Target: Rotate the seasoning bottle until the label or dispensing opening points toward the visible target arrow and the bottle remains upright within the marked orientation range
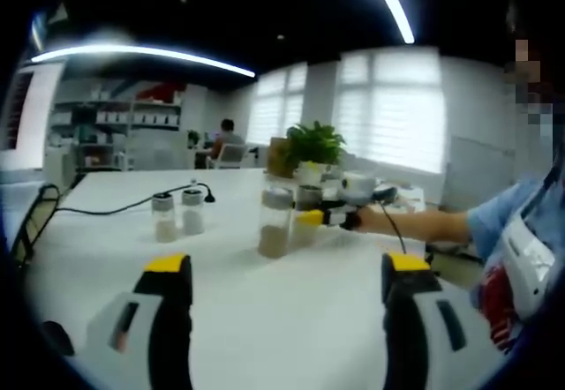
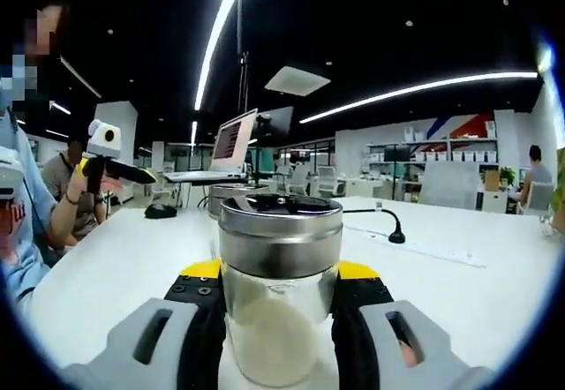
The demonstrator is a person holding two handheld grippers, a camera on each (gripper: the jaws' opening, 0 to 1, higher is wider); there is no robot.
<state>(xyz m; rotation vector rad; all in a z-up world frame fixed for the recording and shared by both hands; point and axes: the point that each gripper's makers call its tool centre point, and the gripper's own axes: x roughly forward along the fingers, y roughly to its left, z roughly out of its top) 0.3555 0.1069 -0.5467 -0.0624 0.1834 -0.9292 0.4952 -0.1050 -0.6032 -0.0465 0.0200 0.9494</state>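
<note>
A clear seasoning bottle [image 2: 278,306] with a silver metal lid stands upright on the white table [image 2: 132,266]. It holds pale powder. My right gripper [image 2: 279,271] is shut on it, one yellow-tipped jaw on each side just below the lid. From the left gripper view the same bottle [image 1: 274,222] stands mid-table, with the right gripper [image 1: 306,219] reaching in from the right. My left gripper [image 1: 288,266] hovers open above the near table, nothing between its jaws. It appears as the left gripper [image 2: 141,176] held up at the far left.
Two small shakers [image 1: 177,213] stand left of the bottle. A black cable [image 1: 124,205] runs across the table behind them. A potted plant [image 1: 311,143] and jars sit further back. A person's sleeve [image 1: 512,218] is at the right. A laptop [image 2: 231,143] and mouse [image 2: 161,211] lie beyond.
</note>
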